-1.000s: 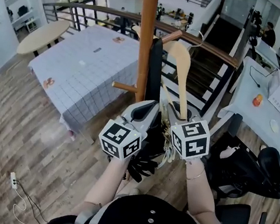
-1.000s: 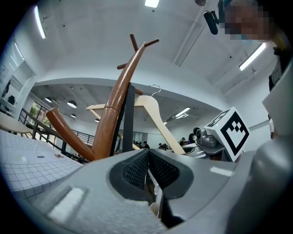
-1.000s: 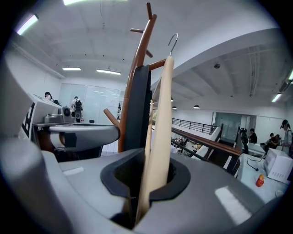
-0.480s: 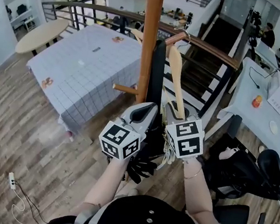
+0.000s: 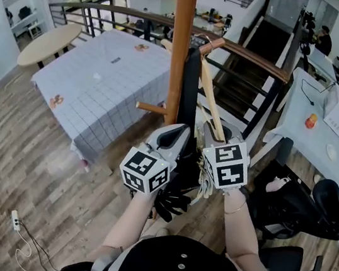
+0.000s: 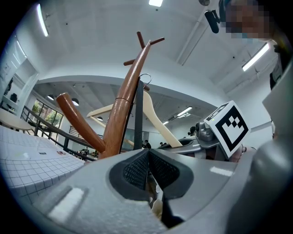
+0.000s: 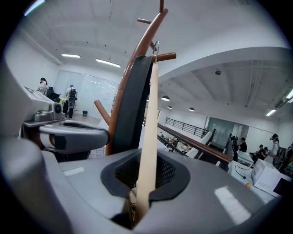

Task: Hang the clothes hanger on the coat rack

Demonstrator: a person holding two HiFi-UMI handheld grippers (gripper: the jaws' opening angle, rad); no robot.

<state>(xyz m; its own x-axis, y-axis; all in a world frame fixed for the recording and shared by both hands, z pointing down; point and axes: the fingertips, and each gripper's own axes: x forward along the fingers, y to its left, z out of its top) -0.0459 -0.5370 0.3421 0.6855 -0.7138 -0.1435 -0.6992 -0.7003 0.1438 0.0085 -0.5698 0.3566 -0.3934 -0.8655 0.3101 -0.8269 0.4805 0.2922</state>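
The wooden coat rack [image 5: 178, 50] rises in front of me with short pegs. A cream wooden hanger [image 5: 212, 97] is seen edge-on, and its metal hook [image 7: 156, 47] sits at the upper peg [image 7: 165, 57] by the pole. My right gripper [image 5: 216, 133] grips the hanger's lower arm [image 7: 149, 137], its jaws closing on it. A black cloth [image 5: 189, 90] hangs from the hanger along the pole. My left gripper [image 5: 175, 134] is just left of the right one. Its pads meet on the cloth's lower edge [image 6: 138, 114].
A table with a checked cloth [image 5: 107, 83] stands to the left of the rack, with a round table [image 5: 50, 42] beyond it. A wooden railing [image 5: 258, 59] and stairs lie behind. A white desk [image 5: 324, 124] and a black office chair [image 5: 317, 212] are on the right.
The hanger has swung from face-on to edge-on, and its hook has moved left onto the upper peg by the pole. The right gripper rolled slightly. The left gripper stayed put.
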